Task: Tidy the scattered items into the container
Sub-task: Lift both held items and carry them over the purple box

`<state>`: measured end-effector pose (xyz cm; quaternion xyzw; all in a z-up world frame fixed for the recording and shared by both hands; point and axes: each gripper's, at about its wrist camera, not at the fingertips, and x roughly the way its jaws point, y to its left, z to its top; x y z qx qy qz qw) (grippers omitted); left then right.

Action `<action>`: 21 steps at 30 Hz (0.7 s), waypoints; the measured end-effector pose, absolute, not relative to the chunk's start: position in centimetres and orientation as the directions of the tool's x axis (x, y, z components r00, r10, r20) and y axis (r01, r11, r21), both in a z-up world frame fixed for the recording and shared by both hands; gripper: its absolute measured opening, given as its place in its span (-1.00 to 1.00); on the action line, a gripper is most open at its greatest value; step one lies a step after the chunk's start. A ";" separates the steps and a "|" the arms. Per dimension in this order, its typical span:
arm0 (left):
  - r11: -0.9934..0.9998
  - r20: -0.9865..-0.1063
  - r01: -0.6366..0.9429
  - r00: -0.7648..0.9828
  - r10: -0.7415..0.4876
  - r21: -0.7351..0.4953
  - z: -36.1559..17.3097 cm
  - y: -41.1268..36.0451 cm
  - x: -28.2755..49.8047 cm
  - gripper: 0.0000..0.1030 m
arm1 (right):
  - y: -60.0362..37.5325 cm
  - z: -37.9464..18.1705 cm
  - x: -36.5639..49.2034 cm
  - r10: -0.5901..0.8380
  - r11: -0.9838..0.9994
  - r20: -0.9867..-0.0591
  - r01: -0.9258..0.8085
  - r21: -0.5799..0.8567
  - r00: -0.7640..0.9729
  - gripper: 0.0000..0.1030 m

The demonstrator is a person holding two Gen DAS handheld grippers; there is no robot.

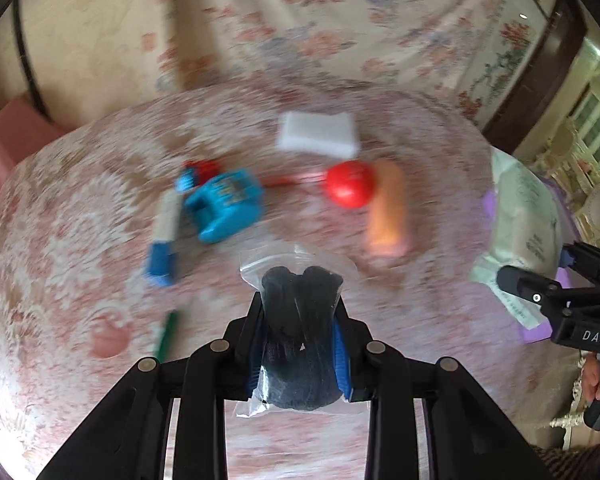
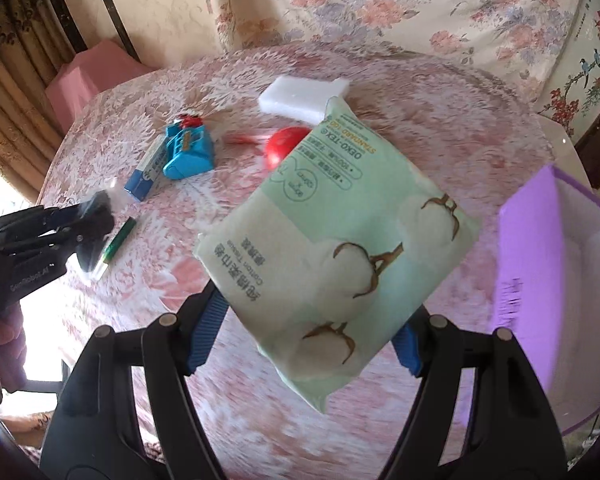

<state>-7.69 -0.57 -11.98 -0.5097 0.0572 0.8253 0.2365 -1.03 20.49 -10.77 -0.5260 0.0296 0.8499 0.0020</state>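
My left gripper [image 1: 299, 312] is shut on a clear plastic bag holding a black item [image 1: 298, 320], held above the table. It also shows in the right wrist view [image 2: 94, 220]. My right gripper [image 2: 306, 320] is shut on a pale green pack of cotton tissues [image 2: 332, 248], lifted above the table just left of the purple box [image 2: 540, 264]. That box is open with a white inside. In the left wrist view the pack [image 1: 520, 216] and right gripper [image 1: 540, 292] sit at the right edge.
On the pink lace tablecloth [image 2: 140, 300] lie a blue toy [image 2: 188, 152], a blue-and-white carton [image 2: 146, 172], a green pen [image 2: 116, 246], a red ball [image 2: 284, 146], a white sponge block [image 2: 302, 94] and an orange cylinder [image 1: 386, 208]. A pink stool [image 2: 88, 76] stands behind the table.
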 end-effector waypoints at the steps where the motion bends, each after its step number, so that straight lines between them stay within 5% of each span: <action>1: -0.874 -0.866 -0.463 -0.367 0.339 -0.146 -11.4 0.9 -7.3 -0.42 | 21.6 -10.2 -0.7 -0.030 -0.998 -0.893 -0.030 0.049 -0.449 0.44; 11: -0.739 -0.836 -0.637 -0.266 0.480 -0.221 -7.4 19.2 -4.0 -0.42 | 36.0 -6.1 4.0 0.023 -0.994 -0.883 -0.107 0.031 -0.469 0.44; 21: -0.595 -0.816 -0.751 -0.133 0.562 -0.287 -6.3 35.4 -2.2 -0.42 | 47.6 -7.9 7.3 0.117 -0.981 -0.912 -0.186 -0.046 -0.394 0.44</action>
